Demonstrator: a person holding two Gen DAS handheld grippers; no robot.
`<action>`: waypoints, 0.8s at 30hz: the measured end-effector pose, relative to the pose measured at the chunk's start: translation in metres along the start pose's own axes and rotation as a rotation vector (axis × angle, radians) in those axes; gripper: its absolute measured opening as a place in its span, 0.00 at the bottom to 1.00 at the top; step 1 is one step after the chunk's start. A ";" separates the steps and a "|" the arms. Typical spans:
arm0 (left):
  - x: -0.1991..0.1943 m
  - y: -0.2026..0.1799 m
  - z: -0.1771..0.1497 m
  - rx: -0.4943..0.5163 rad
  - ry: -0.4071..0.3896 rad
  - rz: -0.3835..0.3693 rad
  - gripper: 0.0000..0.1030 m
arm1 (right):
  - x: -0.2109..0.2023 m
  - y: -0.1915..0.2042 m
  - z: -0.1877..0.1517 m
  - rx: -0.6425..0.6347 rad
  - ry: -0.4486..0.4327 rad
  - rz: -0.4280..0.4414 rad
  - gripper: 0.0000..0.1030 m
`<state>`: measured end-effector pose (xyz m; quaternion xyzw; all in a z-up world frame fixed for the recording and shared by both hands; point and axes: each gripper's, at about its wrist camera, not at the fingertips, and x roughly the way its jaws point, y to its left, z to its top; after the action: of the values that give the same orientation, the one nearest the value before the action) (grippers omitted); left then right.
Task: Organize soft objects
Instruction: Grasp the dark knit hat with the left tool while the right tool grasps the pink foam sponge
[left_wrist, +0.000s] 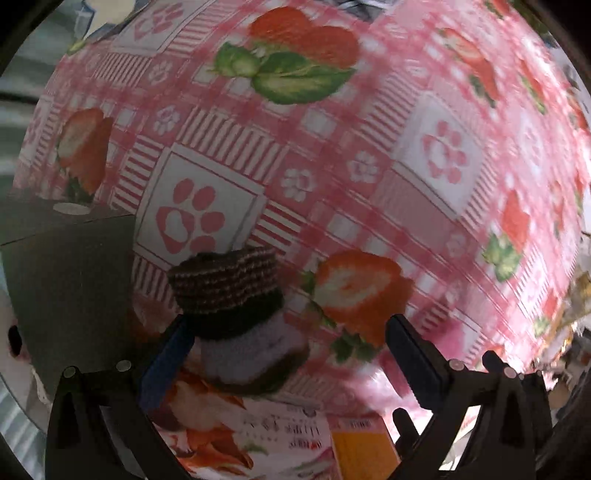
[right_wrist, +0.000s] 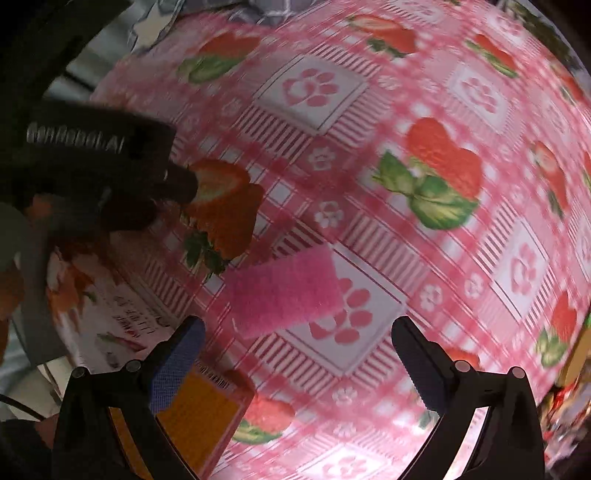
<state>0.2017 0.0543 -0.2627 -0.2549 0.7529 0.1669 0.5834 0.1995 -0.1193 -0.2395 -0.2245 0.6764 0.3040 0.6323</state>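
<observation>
In the left wrist view a knitted soft piece (left_wrist: 236, 314), brown-striped on top with a lilac lower part, sits by my left gripper's (left_wrist: 291, 350) left finger (left_wrist: 166, 365), over a printed box (left_wrist: 251, 435). The jaws are wide apart and do not close on it. In the right wrist view a fuzzy pink cloth pad (right_wrist: 284, 291) lies flat on the tablecloth (right_wrist: 424, 240), just beyond my open, empty right gripper (right_wrist: 299, 354). The left gripper's dark body (right_wrist: 107, 173) shows at the left of that view.
The table carries a pink strawberry-and-paw tablecloth (left_wrist: 369, 166). The printed box with an orange end (right_wrist: 199, 417) lies at the near left. A dark box (left_wrist: 74, 280) stands at the left. Cluttered items (left_wrist: 569, 332) sit at the right edge.
</observation>
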 end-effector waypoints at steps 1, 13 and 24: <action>0.003 0.003 0.002 -0.008 0.003 0.011 1.00 | 0.003 0.001 0.001 -0.002 -0.001 0.000 0.99; 0.034 0.008 0.001 -0.002 0.064 0.033 1.00 | 0.031 0.025 0.004 -0.078 -0.004 -0.080 0.99; 0.009 -0.028 0.008 0.111 0.017 0.062 0.57 | 0.012 -0.023 0.005 0.147 -0.010 -0.024 0.71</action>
<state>0.2223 0.0341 -0.2720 -0.2001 0.7735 0.1407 0.5846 0.2178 -0.1315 -0.2549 -0.1840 0.6910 0.2468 0.6540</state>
